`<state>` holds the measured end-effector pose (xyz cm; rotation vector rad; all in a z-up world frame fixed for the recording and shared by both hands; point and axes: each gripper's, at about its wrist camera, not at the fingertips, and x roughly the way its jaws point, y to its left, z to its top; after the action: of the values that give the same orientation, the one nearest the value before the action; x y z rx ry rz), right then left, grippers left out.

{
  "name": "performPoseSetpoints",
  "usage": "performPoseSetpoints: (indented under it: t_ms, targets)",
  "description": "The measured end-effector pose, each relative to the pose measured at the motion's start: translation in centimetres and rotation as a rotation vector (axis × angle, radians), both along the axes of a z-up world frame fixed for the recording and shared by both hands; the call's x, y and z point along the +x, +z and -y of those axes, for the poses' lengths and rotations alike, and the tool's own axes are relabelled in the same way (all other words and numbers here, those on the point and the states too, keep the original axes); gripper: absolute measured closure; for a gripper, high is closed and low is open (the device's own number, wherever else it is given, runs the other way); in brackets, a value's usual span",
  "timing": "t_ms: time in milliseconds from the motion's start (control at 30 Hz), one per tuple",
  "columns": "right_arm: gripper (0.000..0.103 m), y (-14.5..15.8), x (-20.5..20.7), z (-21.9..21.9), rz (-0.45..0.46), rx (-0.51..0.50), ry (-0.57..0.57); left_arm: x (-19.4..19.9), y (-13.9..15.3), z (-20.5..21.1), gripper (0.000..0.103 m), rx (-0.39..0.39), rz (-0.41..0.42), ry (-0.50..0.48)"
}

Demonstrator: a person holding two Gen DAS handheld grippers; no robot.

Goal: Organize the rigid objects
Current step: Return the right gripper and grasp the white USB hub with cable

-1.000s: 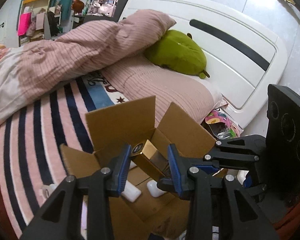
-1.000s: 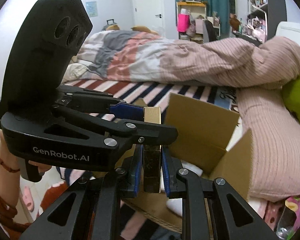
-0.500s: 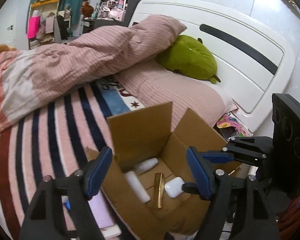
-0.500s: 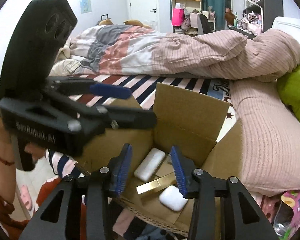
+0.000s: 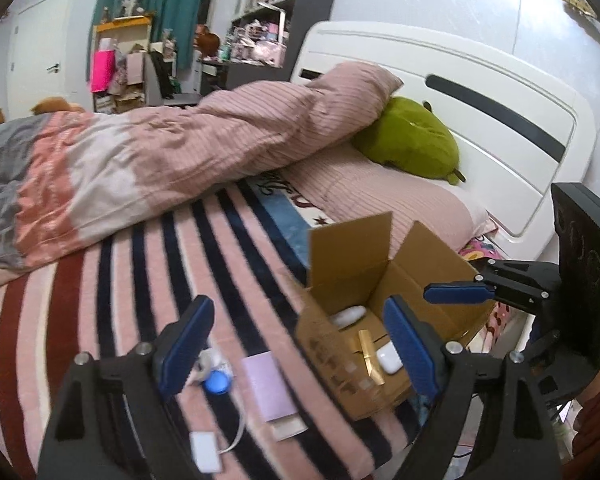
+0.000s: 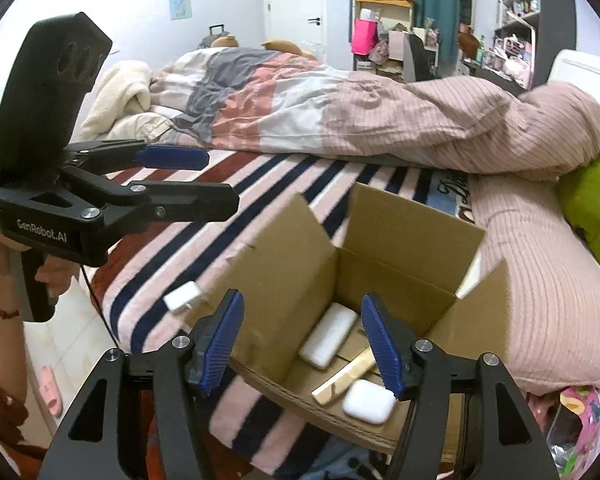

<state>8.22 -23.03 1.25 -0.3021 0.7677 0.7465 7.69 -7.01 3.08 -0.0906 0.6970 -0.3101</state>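
Both tools gape above the gold bar (image 6: 346, 376) in the box (image 6: 380, 264).

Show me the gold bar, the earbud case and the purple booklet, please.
gold bar (image 6: 346, 376): right wrist view, middle of its long face.
earbud case (image 6: 369, 401): right wrist view, centre of its white lid.
purple booklet (image 5: 269, 385): left wrist view, middle of its cover.
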Motion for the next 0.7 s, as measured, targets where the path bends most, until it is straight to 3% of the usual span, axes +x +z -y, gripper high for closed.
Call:
performPoseSetpoints:
  t_ms: [200,333,467,700]
  targets:
    - [0.045,0.4,-1.8,-5.2,0.003,0.019,0.108,-2.9,-1.0,-5.5,0.019,0.014,0.009,0.097]
    - [0.045,-0.8,-3.0,-9.6,-0.045,0.039,0.210,-4.3,-3.4,-9.5,0.019,0.022,-0.027,0.164]
    - [0.045,-4.1,-3.9,-14.1,-0.108,0.019,0.304,-5.7,-6.1,-12.6,0.019,0.016,-0.069,0.214]
    - [0.045,-12.0,-2.5,-18.0,-0.230,-0.082,0.329,-6.7,-11.5,-15.7,0.019,-0.009,-0.159,0.259]
